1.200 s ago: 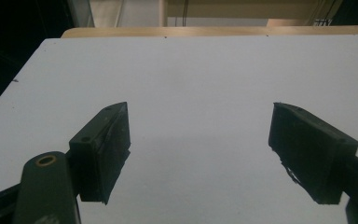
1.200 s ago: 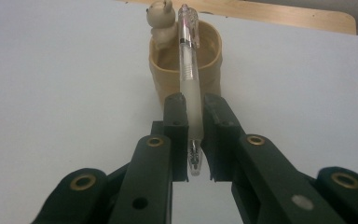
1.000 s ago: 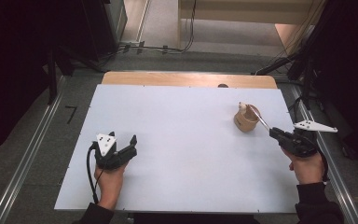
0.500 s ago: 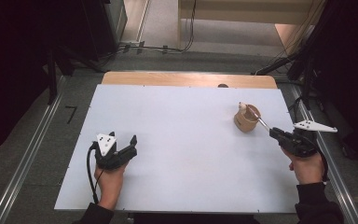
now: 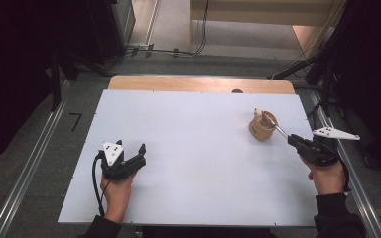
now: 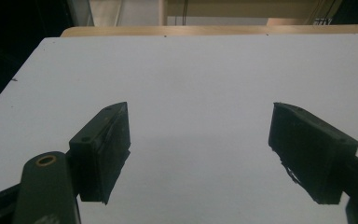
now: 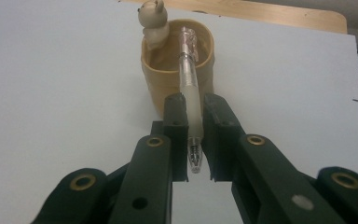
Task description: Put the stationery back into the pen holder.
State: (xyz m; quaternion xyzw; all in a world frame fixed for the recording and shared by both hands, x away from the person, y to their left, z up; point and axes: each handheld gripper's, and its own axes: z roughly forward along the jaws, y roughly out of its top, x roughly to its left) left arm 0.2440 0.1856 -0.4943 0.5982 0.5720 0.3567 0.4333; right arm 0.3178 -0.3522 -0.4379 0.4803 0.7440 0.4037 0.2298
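High view: right gripper [image 5: 291, 139] holds a pen [image 5: 275, 127] slanted over the tan cup [image 5: 262, 126] at the white table's [image 5: 193, 148] right side; left gripper [image 5: 131, 159] rests apart, near-left. Left gripper view: jaws wide, nothing between. Right gripper view: jaws clamped on the pen's barrel, far end over the cup's mouth beside a small bear figure [image 7: 153, 21]; release seems left.

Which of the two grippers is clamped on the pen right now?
The right gripper: its jaws are shut on the pen, whose far end sits over the wooden cup. The left gripper stands open over bare table.
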